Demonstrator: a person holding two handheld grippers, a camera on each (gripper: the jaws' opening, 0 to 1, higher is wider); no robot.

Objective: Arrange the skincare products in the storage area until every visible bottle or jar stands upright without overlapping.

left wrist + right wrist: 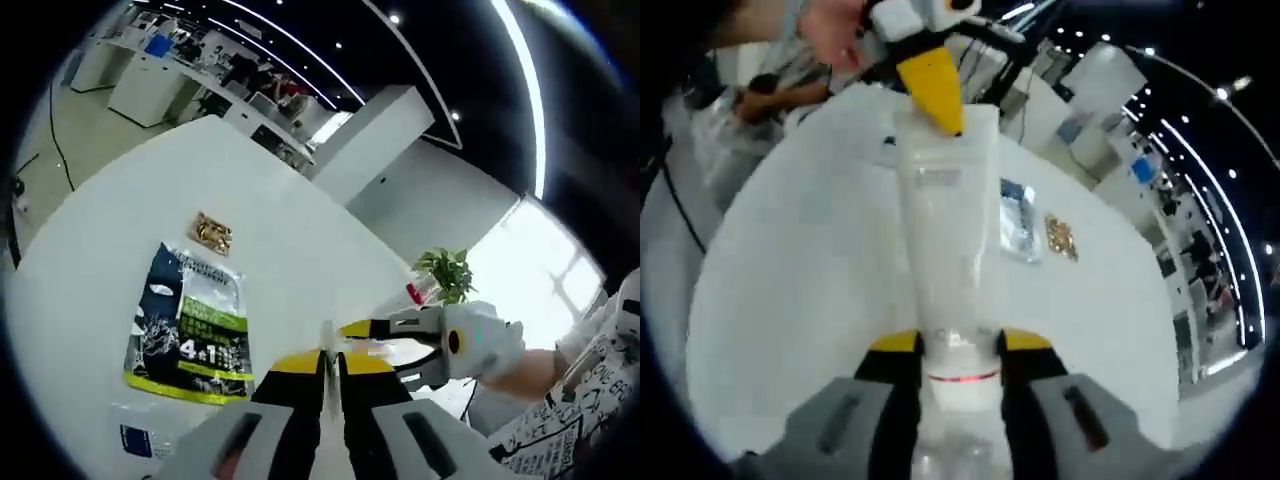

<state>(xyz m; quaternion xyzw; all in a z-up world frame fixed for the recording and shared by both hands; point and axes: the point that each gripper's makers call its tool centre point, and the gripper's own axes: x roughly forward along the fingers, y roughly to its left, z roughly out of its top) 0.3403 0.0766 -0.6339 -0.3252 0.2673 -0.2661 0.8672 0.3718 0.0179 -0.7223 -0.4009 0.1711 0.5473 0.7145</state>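
Observation:
A white squeeze tube (945,190) is held between both grippers above the white table (790,270). In the right gripper view, my right gripper (960,350) is shut on the tube's neck, just above a red ring by the cap. My left gripper (936,92) comes in from the top, and its yellow jaws pinch the tube's flat far end. In the left gripper view, my left gripper (330,360) is shut on that thin white tube edge (327,338). The right gripper (395,335) faces it from the right, held by a hand.
A dark blue and green sachet (190,320) marked "4+1" lies flat on the table (100,240), with a small gold packet (212,232) beyond it. A potted plant (446,272) stands at the far table edge. A person's patterned sleeve (570,400) shows at right.

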